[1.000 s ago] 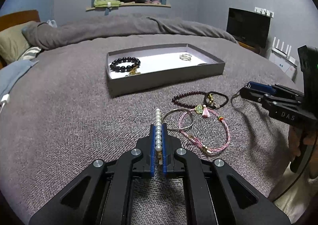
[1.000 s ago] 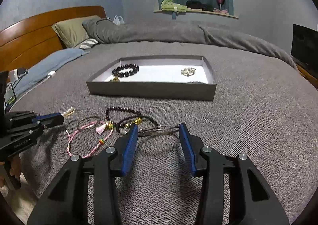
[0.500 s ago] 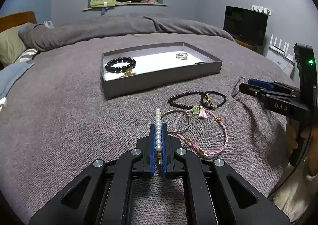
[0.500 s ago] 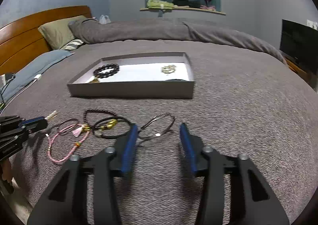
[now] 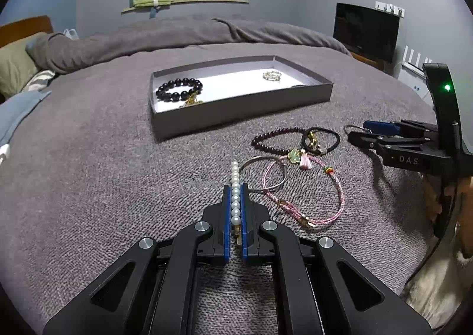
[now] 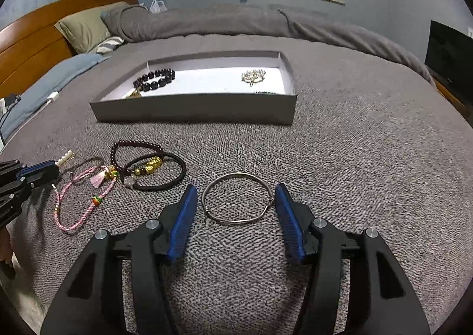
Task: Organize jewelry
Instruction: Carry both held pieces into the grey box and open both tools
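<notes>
Grey blanket (image 5: 88, 187) covered the whole bed, and a flat grey box (image 5: 236, 110) sat in the middle of it. Inside the box, at its left end, lay a ring of black beads (image 5: 179, 89) with a bit of gold chain just beside it. At the box's right end lay a small shiny silver piece (image 5: 271, 75).

On the blanket in front of the box lay a small pile of bracelets. Nearest the box was a dark red bead bracelet (image 6: 134, 149), and it was touching a black cord bracelet (image 6: 161, 172) with gold beads on it. A pink cord bracelet (image 5: 307, 190) with a tassel lay on the side of the pile away from the box, and it crossed over a thin metal ring (image 5: 263, 174).

The left hand-held gripper (image 5: 235, 196) was squeezed tight on a row of white pearls (image 5: 235, 187). The pearls stuck out past its blue tips toward the box, and they were beside the pile.

The right hand-held gripper (image 6: 236, 202) had its two blue fingers wide apart. A silver wire bangle (image 6: 236, 197) lay flat on the blanket between those fingers, to the right of the pile and in front of the box. One side of the bangle looked close to the right finger, but I could not tell if they touched.
</notes>
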The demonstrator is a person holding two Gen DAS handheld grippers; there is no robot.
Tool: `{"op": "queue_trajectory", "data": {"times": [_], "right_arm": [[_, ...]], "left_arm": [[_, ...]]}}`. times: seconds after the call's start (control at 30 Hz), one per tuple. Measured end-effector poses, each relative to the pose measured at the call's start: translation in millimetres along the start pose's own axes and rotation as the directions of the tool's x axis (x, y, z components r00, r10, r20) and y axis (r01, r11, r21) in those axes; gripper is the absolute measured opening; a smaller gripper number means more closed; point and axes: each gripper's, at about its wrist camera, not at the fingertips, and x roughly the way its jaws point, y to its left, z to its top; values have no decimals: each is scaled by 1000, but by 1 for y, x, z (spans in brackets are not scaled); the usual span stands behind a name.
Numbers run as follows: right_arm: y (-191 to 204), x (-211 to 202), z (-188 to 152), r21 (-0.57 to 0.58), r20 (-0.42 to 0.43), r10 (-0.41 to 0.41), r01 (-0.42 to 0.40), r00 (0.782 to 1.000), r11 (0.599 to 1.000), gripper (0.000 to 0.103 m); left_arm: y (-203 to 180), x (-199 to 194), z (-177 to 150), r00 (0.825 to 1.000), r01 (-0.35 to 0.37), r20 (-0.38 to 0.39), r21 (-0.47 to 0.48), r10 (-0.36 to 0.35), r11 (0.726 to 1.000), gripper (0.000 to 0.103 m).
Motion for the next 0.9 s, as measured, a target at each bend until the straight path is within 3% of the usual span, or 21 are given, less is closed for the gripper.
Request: {"op": "queue_trajectory", "data": {"times": [0.33,0.57,0.7,0.9], "right_arm": [[2,-22,15,-9,85,1,0,996,1000,51],[8,-14,68,-32,154,15,-10,988,999,51],[9,7,101,-20,175,28,-25,984,1000,51],[3,51,135,-5,142,40,-40,989,999,51]], "left_arm": [[3,-10,13,1000,18,18,-5,-18,1000,6],[14,-13,74,996,-2,89,34,-1,999,6],[23,10,116,996,-4,89,46,0,999,6],[31,75,167,999,41,8,47,-42,998,6]]}}
